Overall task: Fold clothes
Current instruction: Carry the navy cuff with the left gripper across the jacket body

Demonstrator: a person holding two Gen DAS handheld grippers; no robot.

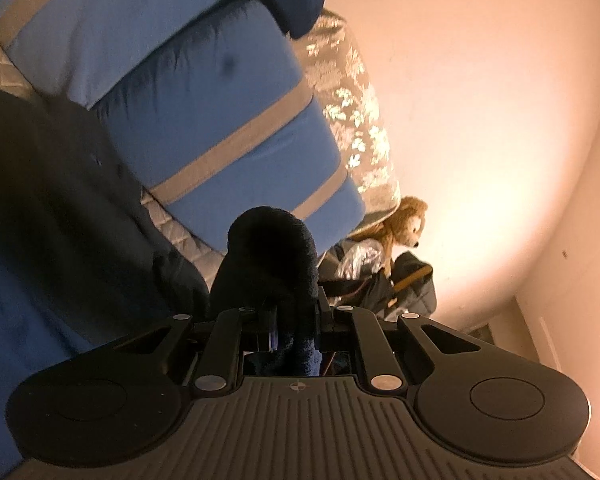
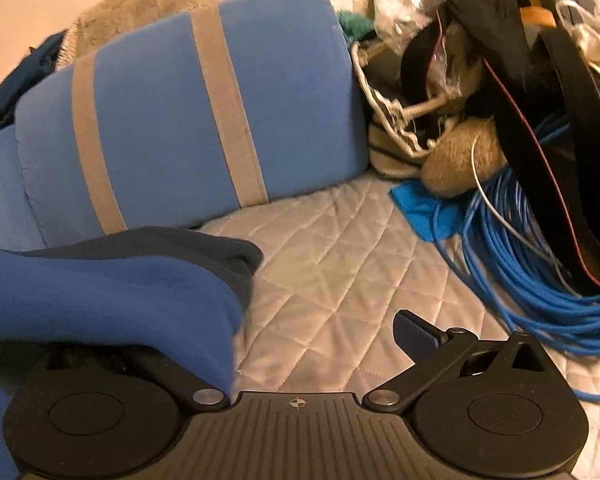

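Left gripper (image 1: pixel 294 316): fingers drawn together and clamped on a bunched fold of the dark blue garment (image 1: pixel 272 256), which stands up in a rounded hump between them and trails off to the left of the view.

Right gripper (image 2: pixel 300 340): fingers spread wide apart, holding nothing. The right pad (image 2: pixel 414 334) shows clear above the quilt; the left finger is buried under the garment (image 2: pixel 112 292), which lies draped across that side of the tool.

Garment location: on the quilted bed cover (image 2: pixel 340 272), in front of the blue striped cushion (image 2: pixel 204 108); one part is lifted in the left gripper, the rest is slumped over the cover.

Step in hand (judgement): taking a second hold so the cloth can be spread before folding.

Method advice: bring the right gripper onto an edge or corner rather than mid-panel, take a single layer, then draw the two holds apart until the cloth hangs flat — keeping it away from the clutter on the right.

Materials: the garment looks like soft, thick fleece, bright blue on one face and near-black on the other; likely to sag and bunch.

Surface: pale stitched diamond quilting, smooth, slight sheen.

Surroundings: blue coiled cable (image 2: pixel 540 272), a heap of bags and straps (image 2: pixel 540 80), a brown plush toy (image 1: pixel 404 224) — snag hazards if the cloth swings that way.
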